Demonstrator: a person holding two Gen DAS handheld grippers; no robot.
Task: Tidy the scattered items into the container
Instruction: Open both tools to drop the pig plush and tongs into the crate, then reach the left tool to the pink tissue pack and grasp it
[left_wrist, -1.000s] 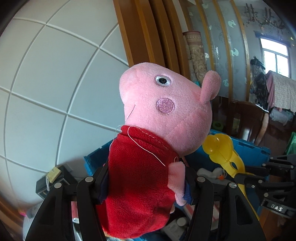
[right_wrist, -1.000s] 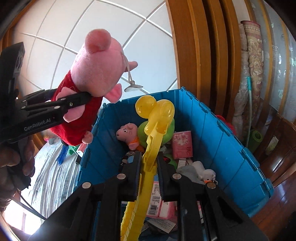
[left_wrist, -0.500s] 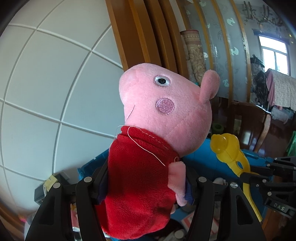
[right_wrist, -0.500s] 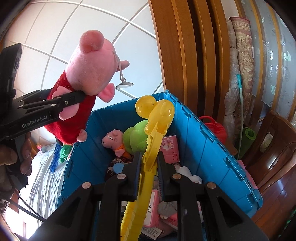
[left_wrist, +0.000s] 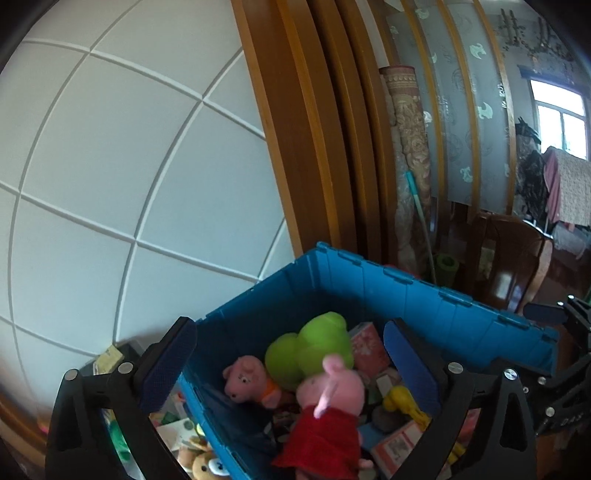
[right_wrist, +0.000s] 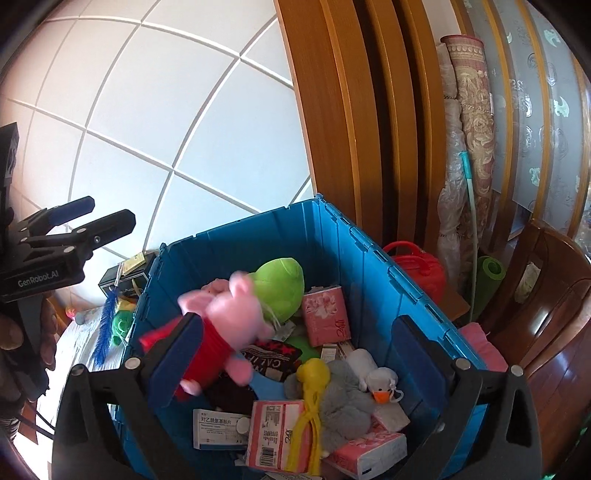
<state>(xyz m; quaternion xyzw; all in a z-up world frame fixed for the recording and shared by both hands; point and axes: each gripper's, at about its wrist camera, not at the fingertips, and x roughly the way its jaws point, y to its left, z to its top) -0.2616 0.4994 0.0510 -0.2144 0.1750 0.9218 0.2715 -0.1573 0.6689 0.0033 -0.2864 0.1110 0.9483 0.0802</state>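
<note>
The blue bin (left_wrist: 406, 286) (right_wrist: 332, 240) stands below both grippers and holds several toys and tissue packs. A pink pig plush in a red dress (left_wrist: 328, 417) (right_wrist: 229, 317) is blurred, loose over the toys in the bin. My left gripper (left_wrist: 288, 365) (right_wrist: 110, 214) is above the bin. Its jaws are opening wide and its pads touch nothing. The yellow plastic toy (right_wrist: 312, 391) (left_wrist: 402, 402) lies on a grey plush inside the bin. My right gripper (right_wrist: 299, 354) hangs over it, jaws opening, with nothing pressed between the pads.
Also in the bin are a green plush (right_wrist: 280, 284), a small pig plush (left_wrist: 247, 380) and a white duck (right_wrist: 376, 380). A red case (right_wrist: 417, 266), a rolled mat (right_wrist: 469, 129) and a wooden chair (right_wrist: 546, 295) stand to the right. A blue feather (right_wrist: 105, 325) lies to the left.
Both grippers have opened. The pig plush has left the left gripper and dropped towards the bin's contents. The yellow toy has left the right gripper and now lies in the bin.
</note>
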